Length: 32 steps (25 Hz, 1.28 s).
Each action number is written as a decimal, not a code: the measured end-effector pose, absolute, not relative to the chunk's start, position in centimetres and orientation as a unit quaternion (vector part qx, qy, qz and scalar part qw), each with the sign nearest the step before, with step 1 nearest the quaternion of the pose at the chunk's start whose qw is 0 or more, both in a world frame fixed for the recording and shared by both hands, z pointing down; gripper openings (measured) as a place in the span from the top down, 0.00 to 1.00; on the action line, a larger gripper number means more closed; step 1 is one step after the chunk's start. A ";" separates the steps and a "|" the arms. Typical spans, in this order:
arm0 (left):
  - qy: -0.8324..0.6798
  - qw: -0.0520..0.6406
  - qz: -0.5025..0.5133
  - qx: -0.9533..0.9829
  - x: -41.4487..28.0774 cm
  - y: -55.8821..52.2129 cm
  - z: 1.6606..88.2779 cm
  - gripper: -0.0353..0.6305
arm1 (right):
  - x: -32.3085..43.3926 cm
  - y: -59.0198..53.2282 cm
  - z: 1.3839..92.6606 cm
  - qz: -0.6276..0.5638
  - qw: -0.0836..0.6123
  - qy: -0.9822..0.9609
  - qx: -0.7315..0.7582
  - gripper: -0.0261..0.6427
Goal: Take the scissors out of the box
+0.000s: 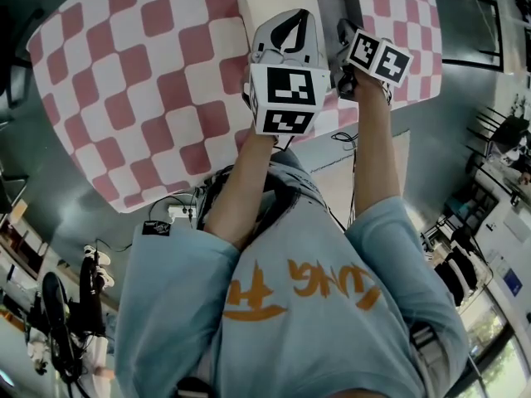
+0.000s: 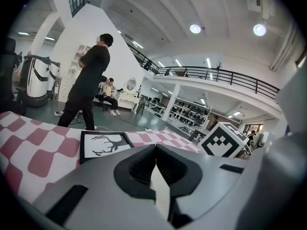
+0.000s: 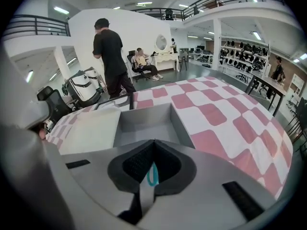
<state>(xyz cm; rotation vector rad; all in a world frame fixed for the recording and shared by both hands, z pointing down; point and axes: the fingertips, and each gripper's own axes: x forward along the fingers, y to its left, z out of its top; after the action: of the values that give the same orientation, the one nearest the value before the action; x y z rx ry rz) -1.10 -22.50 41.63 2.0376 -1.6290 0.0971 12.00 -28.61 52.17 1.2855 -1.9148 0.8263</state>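
The open box shows its grey inside (image 3: 144, 123) and its cream lid (image 3: 88, 128) lying flat to the left; in the head view the box (image 1: 270, 2) sits at the table's far edge. My right gripper (image 3: 152, 143) hangs over the box's near wall, jaws shut. A teal scissors handle (image 3: 152, 175) shows pinched between its pads; the blades are hidden. In the head view the right gripper (image 1: 347, 38) is beside the left gripper (image 1: 289, 25), which hovers over the lid. The left gripper (image 2: 156, 147) has its tips together and holds nothing.
A pink-and-white checked cloth (image 1: 124, 98) covers the table. A framed deer picture (image 2: 103, 145) lies beyond the box. A person in black (image 3: 110, 56) stands past the table's far end, and others sit further back. The cloth stretches on to the right of the box (image 3: 225, 114).
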 end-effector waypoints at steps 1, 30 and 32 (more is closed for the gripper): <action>-0.602 0.262 0.036 0.753 -1.1 -22.4 41.5 0.92 | 11.9 -28.5 51.9 0.317 0.334 -0.738 0.493 0.97; -0.655 0.197 0.023 0.729 4.5 -18.5 34.7 0.92 | 18.1 -23.9 39.6 0.288 0.182 -0.817 0.465 0.97; -0.660 0.188 0.021 0.727 5.0 -18.4 33.8 0.92 | 18.8 -23.8 38.7 0.289 0.168 -0.821 0.463 0.97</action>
<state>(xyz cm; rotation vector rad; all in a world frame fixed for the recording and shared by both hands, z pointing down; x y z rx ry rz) 4.97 -18.44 33.80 2.0465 -1.8568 0.0578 18.75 -23.82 38.70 1.3170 -2.3353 0.8207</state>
